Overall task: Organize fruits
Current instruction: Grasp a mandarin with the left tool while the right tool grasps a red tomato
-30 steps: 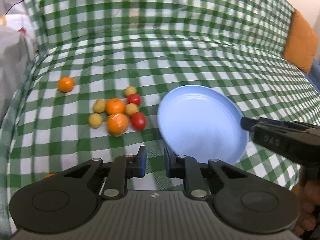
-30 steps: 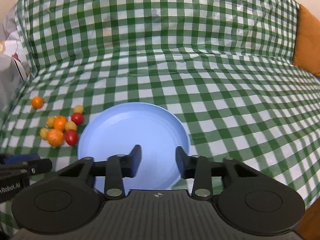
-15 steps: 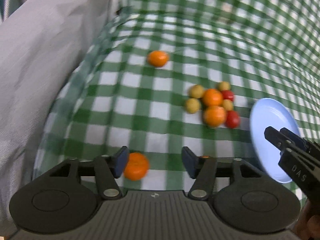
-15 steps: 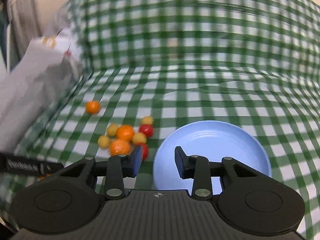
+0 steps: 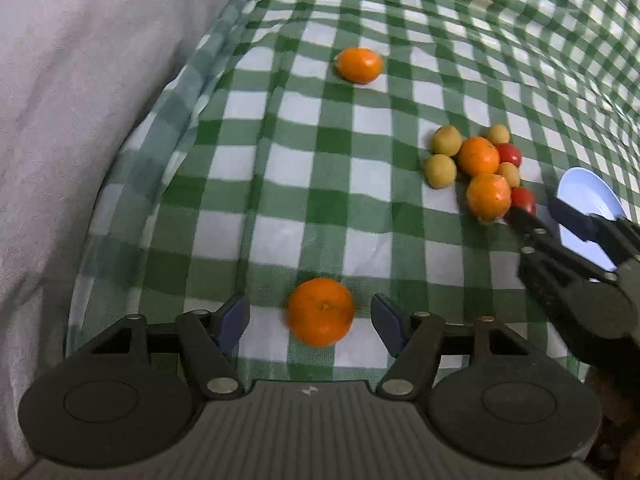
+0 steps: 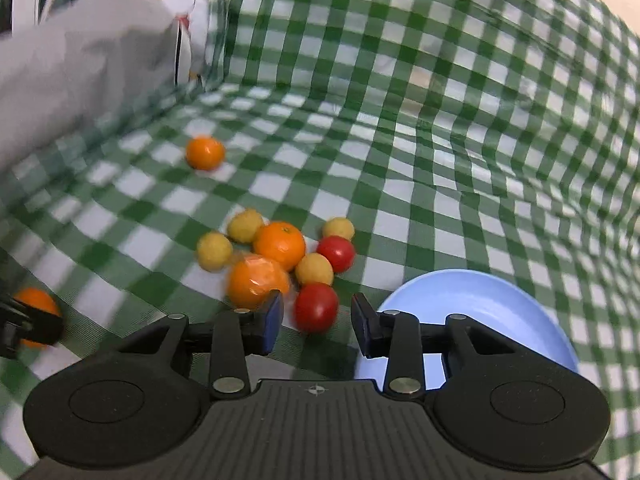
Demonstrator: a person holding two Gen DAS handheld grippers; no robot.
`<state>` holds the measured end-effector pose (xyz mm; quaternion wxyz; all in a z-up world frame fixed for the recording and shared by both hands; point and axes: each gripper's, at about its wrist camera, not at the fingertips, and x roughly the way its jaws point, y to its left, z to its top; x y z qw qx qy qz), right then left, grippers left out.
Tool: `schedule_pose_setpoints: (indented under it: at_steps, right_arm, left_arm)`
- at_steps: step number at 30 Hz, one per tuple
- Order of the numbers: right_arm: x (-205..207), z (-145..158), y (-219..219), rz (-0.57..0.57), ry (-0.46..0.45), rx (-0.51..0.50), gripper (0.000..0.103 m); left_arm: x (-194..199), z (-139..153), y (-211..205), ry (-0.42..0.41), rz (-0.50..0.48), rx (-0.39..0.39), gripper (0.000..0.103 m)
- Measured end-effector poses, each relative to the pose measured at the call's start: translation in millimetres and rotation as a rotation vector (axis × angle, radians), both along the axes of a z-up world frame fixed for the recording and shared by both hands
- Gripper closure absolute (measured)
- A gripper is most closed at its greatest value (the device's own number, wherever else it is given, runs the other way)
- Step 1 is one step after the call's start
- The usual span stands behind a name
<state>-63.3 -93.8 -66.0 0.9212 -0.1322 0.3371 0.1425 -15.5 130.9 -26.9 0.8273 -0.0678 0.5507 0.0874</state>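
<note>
I see the nearest orange (image 5: 321, 311) lying on the green checked cloth (image 5: 320, 184), centred between the fingers of my left gripper (image 5: 311, 320), whose jaws stand wide and clear of it on both sides. From that orange, the main pile (image 5: 478, 168) sits toward two o'clock in the left wrist view: two oranges, four small yellow fruits and two red tomatoes, bunched and touching. A lone orange (image 5: 359, 65) lies well apart at twelve o'clock, near the fold where the cloth climbs. In the right wrist view my right gripper (image 6: 317, 320) is set narrow, with the nearer tomato (image 6: 316, 307) just ahead of the gap between its fingers; the pads do not press on it. The front orange of the pile (image 6: 258, 281) is just beside the left finger, at about ten o'clock from the tomato. The blue plate (image 6: 480, 300) lies empty at three o'clock, near the pile. Grey fabric (image 5: 80, 120) fills the left edge.
</note>
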Motion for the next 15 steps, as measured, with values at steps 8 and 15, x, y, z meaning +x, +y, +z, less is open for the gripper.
schedule_pose_setpoints:
  at_steps: [8, 15]
  right_arm:
    - [3.9, -14.1, 12.2, 0.054, -0.028, -0.101, 0.073]
    - [-7.6, 2.3, 9.1, 0.049, -0.043, -0.027, 0.074]
  left_arm:
    - [1.7, -5.7, -8.7, 0.016, -0.054, 0.032, 0.063]
    - [1.2, 4.8, -9.5, -0.044, -0.052, 0.005, 0.064]
